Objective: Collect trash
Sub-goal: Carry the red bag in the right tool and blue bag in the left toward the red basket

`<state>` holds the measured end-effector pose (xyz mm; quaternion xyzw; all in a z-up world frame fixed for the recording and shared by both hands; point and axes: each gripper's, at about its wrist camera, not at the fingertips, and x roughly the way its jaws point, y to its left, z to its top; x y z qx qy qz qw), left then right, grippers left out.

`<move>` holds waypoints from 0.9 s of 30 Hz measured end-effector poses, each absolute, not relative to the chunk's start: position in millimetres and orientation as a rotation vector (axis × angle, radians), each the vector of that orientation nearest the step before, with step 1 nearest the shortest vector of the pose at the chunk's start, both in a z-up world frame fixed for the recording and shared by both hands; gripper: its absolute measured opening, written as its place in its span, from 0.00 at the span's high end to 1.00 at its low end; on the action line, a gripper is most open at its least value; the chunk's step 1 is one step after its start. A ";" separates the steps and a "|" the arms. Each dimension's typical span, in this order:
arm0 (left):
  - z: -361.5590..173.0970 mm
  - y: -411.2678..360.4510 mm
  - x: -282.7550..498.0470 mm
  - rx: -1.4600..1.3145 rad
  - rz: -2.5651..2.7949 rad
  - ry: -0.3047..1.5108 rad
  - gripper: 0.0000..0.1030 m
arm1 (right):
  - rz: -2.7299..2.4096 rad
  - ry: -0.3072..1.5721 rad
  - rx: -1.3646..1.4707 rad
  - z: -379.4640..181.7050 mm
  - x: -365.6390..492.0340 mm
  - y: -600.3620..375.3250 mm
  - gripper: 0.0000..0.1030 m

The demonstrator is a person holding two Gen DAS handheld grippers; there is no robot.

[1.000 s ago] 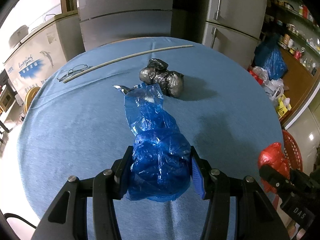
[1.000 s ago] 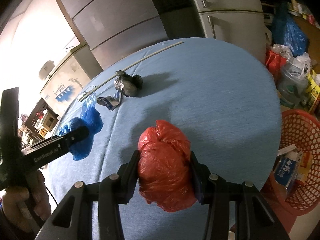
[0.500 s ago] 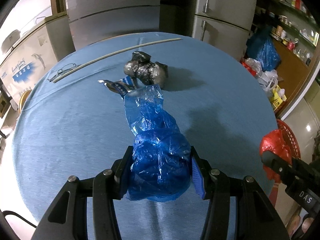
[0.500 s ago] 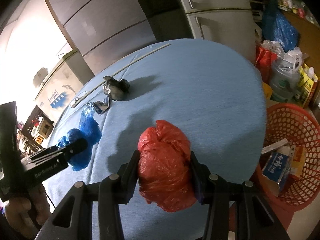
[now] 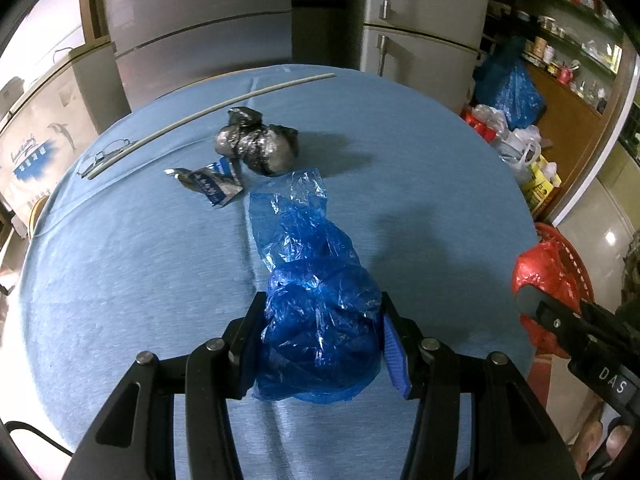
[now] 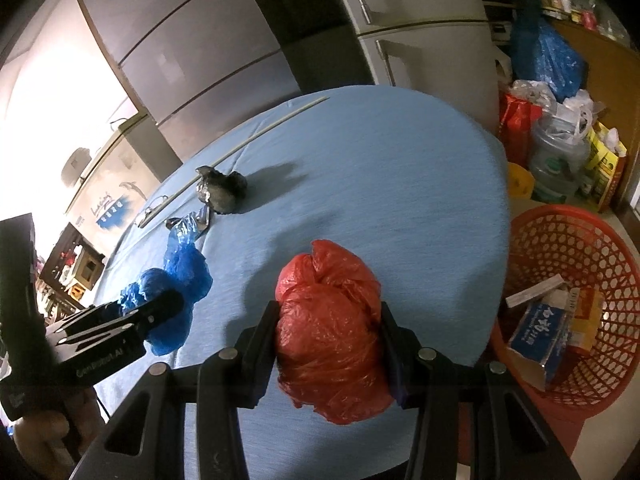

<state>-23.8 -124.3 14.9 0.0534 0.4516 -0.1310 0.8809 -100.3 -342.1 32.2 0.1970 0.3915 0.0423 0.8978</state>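
My left gripper (image 5: 320, 344) is shut on a crumpled blue plastic bag (image 5: 316, 320), held just above the blue tablecloth (image 5: 120, 280); the bag's loose end trails forward. My right gripper (image 6: 330, 340) is shut on a crumpled red plastic bag (image 6: 332, 320), held above the table's near right edge. A red mesh trash basket (image 6: 592, 248) with cartons inside stands on the floor to its right. A dark grey crumpled bag (image 5: 260, 144) and a silver-blue wrapper (image 5: 208, 186) lie on the table farther back.
A long pale stick (image 5: 208, 114) and a pair of glasses (image 5: 104, 152) lie at the table's far left. Fridges (image 5: 420, 20) stand behind the table. Bags and bottles (image 6: 556, 152) crowd the floor at the right by a wooden shelf.
Both grippers have drawn back and swung right with their bags. The red basket has come further into the right wrist view, and the wrapper now shows clear of the blue bag.
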 end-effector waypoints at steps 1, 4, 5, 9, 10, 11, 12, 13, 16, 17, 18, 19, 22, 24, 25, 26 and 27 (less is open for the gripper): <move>15.0 -126.6 -24.2 0.115 -0.279 0.941 0.48 | 0.081 0.808 0.410 32.5 -101.7 -344.7 0.53; 15.0 -132.6 -26.3 0.124 -0.291 0.940 0.48 | 0.061 0.802 0.421 32.9 -105.9 -353.0 0.53; 14.8 -136.1 -27.0 0.128 -0.297 0.941 0.48 | 0.051 0.800 0.425 32.9 -107.8 -356.7 0.53; 14.6 -147.3 -30.0 0.145 -0.320 0.941 0.48 | 0.022 0.793 0.438 33.3 -113.2 -368.4 0.53; 14.6 -150.1 -30.9 0.149 -0.325 0.941 0.48 | 0.013 0.792 0.442 33.1 -115.0 -371.7 0.53; 14.7 -154.4 -32.2 0.156 -0.333 0.940 0.48 | 0.004 0.791 0.446 32.7 -117.3 -375.7 0.53; 14.8 -157.0 -32.9 0.160 -0.338 0.940 0.48 | -0.002 0.790 0.448 32.1 -118.6 -378.0 0.53; 14.8 -160.4 -33.6 0.165 -0.345 0.940 0.48 | -0.010 0.790 0.453 31.7 -121.0 -381.6 0.53; 15.6 -169.8 -35.6 0.177 -0.361 0.939 0.48 | -0.032 0.786 0.464 31.0 -127.2 -391.2 0.53; 15.5 -173.4 -36.4 0.182 -0.365 0.938 0.48 | -0.040 0.785 0.468 31.0 -129.3 -394.6 0.53; 15.7 -176.0 -37.0 0.187 -0.369 0.937 0.48 | -0.046 0.783 0.470 30.6 -131.2 -397.7 0.53; 15.8 -178.7 -37.5 0.191 -0.373 0.936 0.48 | -0.052 0.782 0.472 30.4 -132.9 -400.6 0.53; 16.2 -189.0 -39.8 0.206 -0.388 0.935 0.48 | -0.069 0.778 0.482 30.1 -136.9 -409.5 0.53; 16.3 -195.5 -41.1 0.217 -0.395 0.934 0.48 | -0.079 0.776 0.488 30.2 -139.7 -413.2 0.53; 16.5 -199.6 -41.9 0.223 -0.401 0.933 0.48 | -0.085 0.774 0.491 29.9 -141.4 -416.4 0.53; 16.9 -202.2 -42.6 0.227 -0.405 0.931 0.48 | -0.092 0.774 0.495 29.7 -143.2 -419.2 0.53; 17.1 -206.6 -43.5 0.235 -0.412 0.929 0.48 | -0.095 0.773 0.497 29.6 -143.8 -421.1 0.53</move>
